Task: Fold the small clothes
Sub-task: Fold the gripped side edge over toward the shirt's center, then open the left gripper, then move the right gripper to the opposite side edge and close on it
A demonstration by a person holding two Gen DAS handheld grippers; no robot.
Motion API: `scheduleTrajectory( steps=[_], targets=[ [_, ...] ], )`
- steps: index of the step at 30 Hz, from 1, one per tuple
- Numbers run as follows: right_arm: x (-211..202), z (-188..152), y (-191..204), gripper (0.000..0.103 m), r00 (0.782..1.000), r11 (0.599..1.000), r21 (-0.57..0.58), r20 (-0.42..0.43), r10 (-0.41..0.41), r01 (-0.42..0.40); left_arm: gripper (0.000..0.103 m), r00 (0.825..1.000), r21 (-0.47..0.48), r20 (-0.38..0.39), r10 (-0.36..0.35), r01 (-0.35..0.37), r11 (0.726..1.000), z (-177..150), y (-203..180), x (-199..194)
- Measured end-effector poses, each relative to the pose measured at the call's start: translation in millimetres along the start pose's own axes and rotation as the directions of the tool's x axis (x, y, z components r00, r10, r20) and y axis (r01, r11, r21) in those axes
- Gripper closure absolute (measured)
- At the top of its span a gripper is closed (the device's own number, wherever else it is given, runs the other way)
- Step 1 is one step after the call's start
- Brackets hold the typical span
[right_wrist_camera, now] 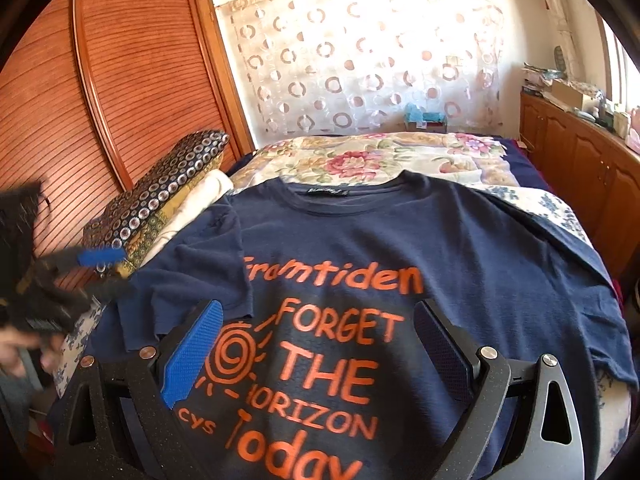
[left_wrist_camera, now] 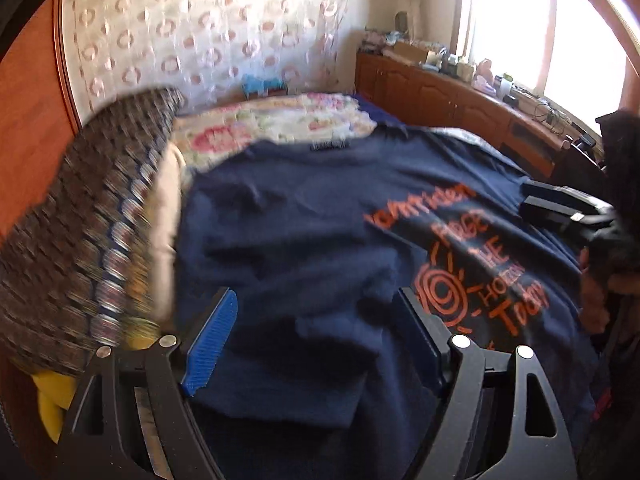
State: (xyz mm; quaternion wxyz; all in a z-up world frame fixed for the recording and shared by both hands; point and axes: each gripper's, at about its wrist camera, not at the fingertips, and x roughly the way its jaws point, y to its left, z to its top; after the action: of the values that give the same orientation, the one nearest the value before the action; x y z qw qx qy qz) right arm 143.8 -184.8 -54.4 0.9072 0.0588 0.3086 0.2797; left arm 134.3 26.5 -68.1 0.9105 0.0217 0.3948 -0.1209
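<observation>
A navy T-shirt (right_wrist_camera: 460,240) with orange lettering lies front-up on the bed, its collar toward the headboard. Its left sleeve (right_wrist_camera: 200,272) is rumpled and folded inward. It also shows in the left wrist view (left_wrist_camera: 312,216). My left gripper (left_wrist_camera: 320,328) is open and empty above the shirt's left side; it appears blurred in the right wrist view (right_wrist_camera: 102,266) beyond the left sleeve. My right gripper (right_wrist_camera: 320,340) is open and empty over the print at the shirt's lower middle, and appears at the right edge of the left wrist view (left_wrist_camera: 560,206).
A floral bedspread (right_wrist_camera: 380,160) covers the bed. Patterned cushions (right_wrist_camera: 160,200) are stacked along the left side by a wooden slatted wardrobe (right_wrist_camera: 120,80). A wooden cabinet (right_wrist_camera: 580,160) with clutter runs along the right. A curtain (right_wrist_camera: 360,60) hangs behind.
</observation>
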Motion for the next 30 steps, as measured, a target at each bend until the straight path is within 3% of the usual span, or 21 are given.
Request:
scheduleTrajectory(
  steps=[5,17,24,30],
  targets=[
    [-8.4,-4.2,-11.9,0.006,1.0,1.0,0.01,0.004,-0.022,0.022,0.022,0.999,-0.044,-0.025,-0.036,0.035,0.998,0.1,-13.7,22.7],
    [-46.8,-13.9,-51.8,0.006,0.994,0.994,0.03,0.027,-0.103,0.102,0.022,0.996,0.025,-0.079,0.032,-0.03,0.999,-0.6,-36.1,49.8],
    [-76.1,-21.2,-90.2,0.006,0.98,0.979,0.06,0.031,-0.196,0.194,0.021,0.996,0.039,-0.083,0.044,-0.041,0.998,-2.8,-37.7,51.2],
    [-78.4,-33.1,-140.4,0.006,0.957,0.951,0.103,-0.035,-0.288,0.29,0.021,0.996,0.039,-0.083,0.044,-0.041,0.998,-2.7,-38.1,51.5]
  ],
)
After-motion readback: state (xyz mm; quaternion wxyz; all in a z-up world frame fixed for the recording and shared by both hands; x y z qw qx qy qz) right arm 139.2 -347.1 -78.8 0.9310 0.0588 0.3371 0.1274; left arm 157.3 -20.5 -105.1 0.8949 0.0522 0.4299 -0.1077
